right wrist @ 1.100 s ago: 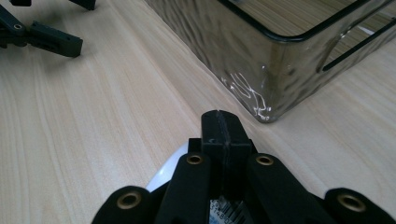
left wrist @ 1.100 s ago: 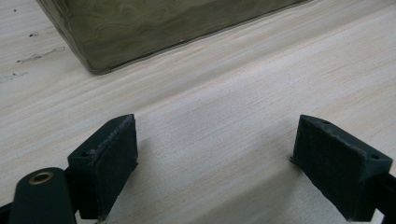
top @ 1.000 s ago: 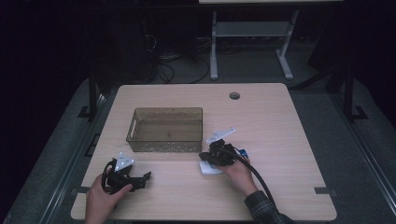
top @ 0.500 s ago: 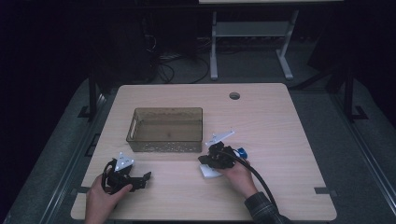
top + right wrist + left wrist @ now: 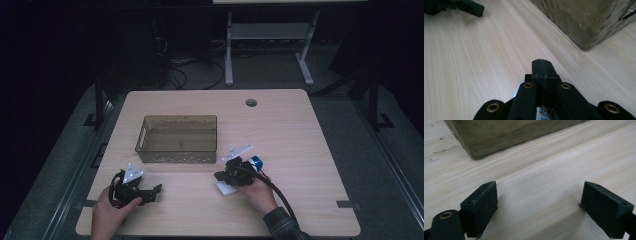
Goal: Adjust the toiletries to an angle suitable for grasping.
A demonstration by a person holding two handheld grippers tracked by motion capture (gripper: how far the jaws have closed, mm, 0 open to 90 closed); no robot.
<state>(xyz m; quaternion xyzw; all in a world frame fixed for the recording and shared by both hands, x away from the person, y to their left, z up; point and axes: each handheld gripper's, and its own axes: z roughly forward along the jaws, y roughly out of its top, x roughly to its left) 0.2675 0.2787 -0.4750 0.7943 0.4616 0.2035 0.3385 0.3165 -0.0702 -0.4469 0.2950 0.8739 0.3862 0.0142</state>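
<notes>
My left gripper (image 5: 153, 192) rests near the table's front left corner, held in a hand. Its jaws stand wide open over bare wood (image 5: 539, 210). The right gripper (image 5: 219, 176) is held low near the middle of the table, pointing left, and its pads (image 5: 544, 67) are pressed together with nothing visible between them. A white packet (image 5: 226, 190) with a barcode label (image 5: 546, 110) lies under that gripper's body. A translucent brown bin (image 5: 175, 152) stands behind both grippers, and it looks to hold nothing.
The bin's corner (image 5: 474, 155) is close ahead of the left gripper, and its other corner (image 5: 585, 37) is ahead and to the right of the right one. A small blue thing (image 5: 256, 162) shows just behind the right gripper. A cable hole (image 5: 251, 102) is at the back.
The right hand and gripper have shifted slightly toward the table's near edge. The left gripper has stayed put.
</notes>
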